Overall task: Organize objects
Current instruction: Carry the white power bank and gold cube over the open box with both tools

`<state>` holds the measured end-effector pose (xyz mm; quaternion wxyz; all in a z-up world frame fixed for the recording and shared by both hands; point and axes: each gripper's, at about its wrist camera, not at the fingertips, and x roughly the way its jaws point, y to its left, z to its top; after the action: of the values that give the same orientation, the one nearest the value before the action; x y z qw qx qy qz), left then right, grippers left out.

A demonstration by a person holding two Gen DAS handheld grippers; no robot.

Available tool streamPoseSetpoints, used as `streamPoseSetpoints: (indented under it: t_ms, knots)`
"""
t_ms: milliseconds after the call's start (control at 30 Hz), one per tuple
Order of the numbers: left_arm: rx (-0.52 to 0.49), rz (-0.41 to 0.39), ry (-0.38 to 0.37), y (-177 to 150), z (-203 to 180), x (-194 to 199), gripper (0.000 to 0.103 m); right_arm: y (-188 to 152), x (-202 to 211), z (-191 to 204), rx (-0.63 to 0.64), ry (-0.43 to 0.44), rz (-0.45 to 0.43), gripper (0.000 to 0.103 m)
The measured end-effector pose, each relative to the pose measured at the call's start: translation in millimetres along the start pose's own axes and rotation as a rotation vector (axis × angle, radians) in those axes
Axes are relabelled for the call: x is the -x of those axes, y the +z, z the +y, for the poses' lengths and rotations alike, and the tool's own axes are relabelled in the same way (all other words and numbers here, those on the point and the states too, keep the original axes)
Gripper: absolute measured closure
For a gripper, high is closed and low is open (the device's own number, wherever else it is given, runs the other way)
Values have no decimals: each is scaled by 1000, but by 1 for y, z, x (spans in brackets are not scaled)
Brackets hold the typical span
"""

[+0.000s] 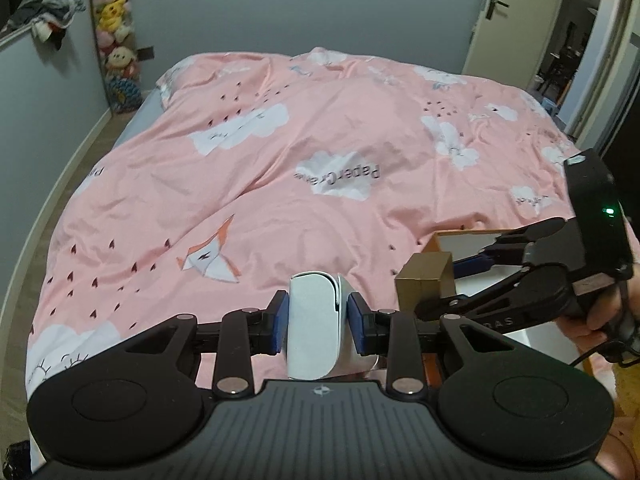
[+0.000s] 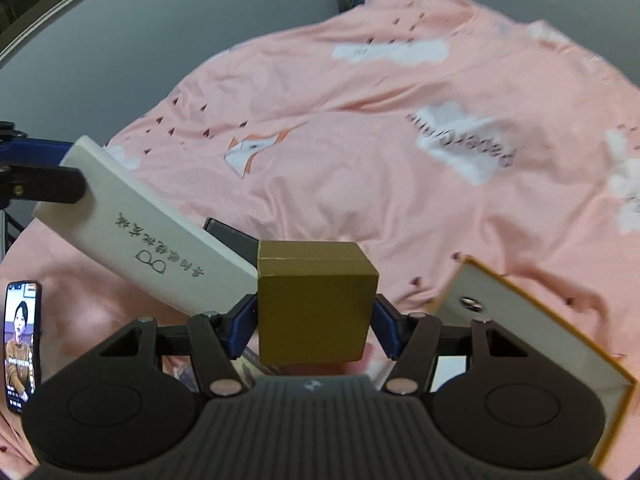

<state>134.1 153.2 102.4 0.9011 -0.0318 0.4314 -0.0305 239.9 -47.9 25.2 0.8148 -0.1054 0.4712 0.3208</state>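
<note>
Two grippers show in the left wrist view. The left gripper (image 1: 318, 320) has its jaws clamped on one white glasses case (image 1: 312, 322), which stands upright between the blue pads (image 1: 280, 322) above the near edge of the bed (image 1: 280, 152). At the right side, the right gripper (image 1: 444, 280) holds one gold box (image 1: 424, 280), just beside the case, and a hand (image 1: 596, 320) grips its handle. Behind the gold box, one open box with an orange rim (image 1: 432, 242) lies on the pink cover. The bed beyond is wide and free up to the far grey wall (image 1: 300, 8); at the left a strip of floor (image 1: 60, 184) runs between the bed edge and the wall, and one door (image 1: 486, 20) stands open at the far right. One column of plush toys (image 1: 114, 32) hangs in the left corner. In the right wrist view, the right gripper (image 2: 316, 320) has its jaws clamped on the gold box (image 2: 316, 304), both pads pressing its sides. The white glasses case (image 2: 136, 228) comes in tilted from the left, its end just beside the box, and I cannot tell if they touch. One phone (image 2: 22, 344) with a lit screen lies at the left edge on the cover. The orange-rimmed box (image 2: 532, 332) is at the lower right, and the open cover (image 2: 400, 152) stretches ahead.
</note>
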Motion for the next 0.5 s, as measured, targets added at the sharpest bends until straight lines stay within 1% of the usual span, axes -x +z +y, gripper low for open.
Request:
streamPoseSetpoints:
  t_ms: [133,233,300,400,500]
  knots:
    - [-34,-36,-29,7,-23,12,67,-18,34,-9,-18,-49,-40,40]
    - [-54,-79,-81,13,-42,22,67,-36,61,-20,-46,-90,-76,40]
    - [-60,-102,-132,19,-55,25,68,-51,79,-30,-78,-122,-98,40]
    - [-48,-116,-222,27,-75,16,68,-73,101,-46,-102,-192,-126,40]
    - [-34,-122,-300,34,-94,-1,68,-91,112,-66,-142,-253,-121,40]
